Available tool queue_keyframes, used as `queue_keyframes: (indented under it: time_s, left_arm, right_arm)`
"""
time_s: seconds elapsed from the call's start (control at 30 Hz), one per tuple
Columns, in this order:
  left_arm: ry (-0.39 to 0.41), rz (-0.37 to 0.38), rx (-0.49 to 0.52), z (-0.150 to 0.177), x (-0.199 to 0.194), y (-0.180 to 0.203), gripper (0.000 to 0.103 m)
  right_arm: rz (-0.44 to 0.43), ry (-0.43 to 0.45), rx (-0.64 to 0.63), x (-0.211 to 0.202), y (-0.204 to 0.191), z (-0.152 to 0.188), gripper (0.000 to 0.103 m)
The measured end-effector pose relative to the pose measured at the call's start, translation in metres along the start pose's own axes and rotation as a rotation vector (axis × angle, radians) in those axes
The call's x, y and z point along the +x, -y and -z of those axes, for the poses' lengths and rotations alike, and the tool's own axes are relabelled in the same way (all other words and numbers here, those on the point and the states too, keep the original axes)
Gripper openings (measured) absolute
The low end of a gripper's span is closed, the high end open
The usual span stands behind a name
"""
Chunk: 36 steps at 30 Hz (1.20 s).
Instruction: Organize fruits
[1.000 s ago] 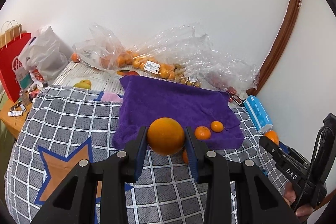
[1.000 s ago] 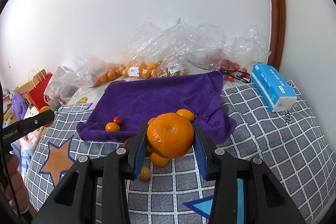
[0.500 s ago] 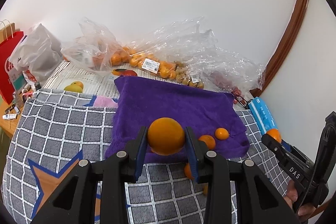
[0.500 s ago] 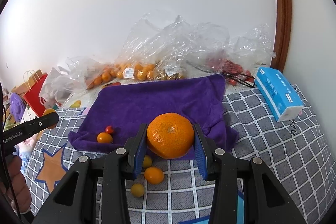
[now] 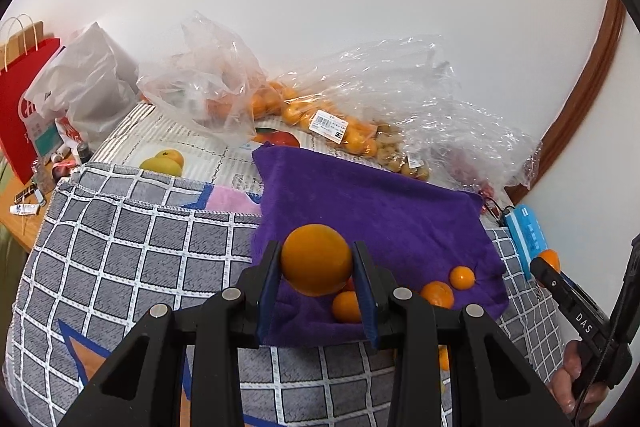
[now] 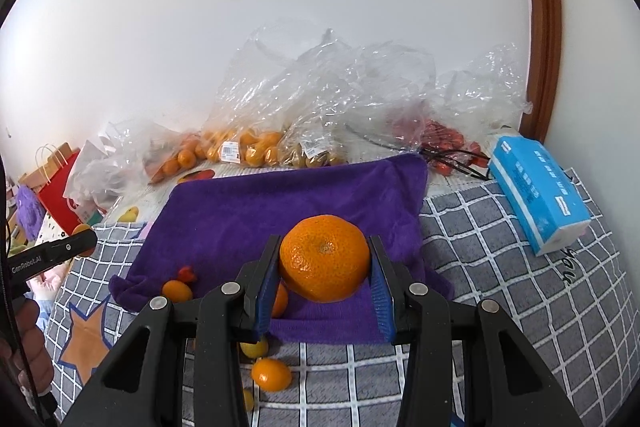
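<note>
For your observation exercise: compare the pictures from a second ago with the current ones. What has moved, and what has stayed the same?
Both grippers have carried their fruit forward, over the near edge of the purple towel. The left gripper keeps the smooth orange clamped; the right gripper keeps the dimpled mandarin clamped. Nothing was picked up or released. The small fruits on the towel and the bags behind stayed put.

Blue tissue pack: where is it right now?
Right wrist view: the blue tissue pack lies on the checked blanket, right of the purple towel, near the wooden door frame.

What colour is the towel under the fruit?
Purple towel, clearest in the right wrist view.
</note>
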<state>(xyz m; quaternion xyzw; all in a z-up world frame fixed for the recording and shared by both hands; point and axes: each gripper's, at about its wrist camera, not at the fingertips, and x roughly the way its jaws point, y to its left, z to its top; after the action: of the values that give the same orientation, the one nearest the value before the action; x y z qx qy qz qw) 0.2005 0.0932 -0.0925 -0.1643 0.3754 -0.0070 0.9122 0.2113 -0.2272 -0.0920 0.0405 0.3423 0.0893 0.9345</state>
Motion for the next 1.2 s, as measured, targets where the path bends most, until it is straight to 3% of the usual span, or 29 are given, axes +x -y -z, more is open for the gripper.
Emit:
queue_keyframes:
  time_s: [0.7,1.2]
  left_arm:
    - [-0.102,-0.001,0.051,-0.006,0.078,0.02,0.033]
    - [-0.147,-0.006,0.07,-0.008,0.111,0.026,0.033]
  right_arm:
    - [0.011,-0.093,-0.023,0.076,0.007,-0.004,0.041]
    - [0.032,-0.154,-0.033,0.116,0.011,0.004,0.041]
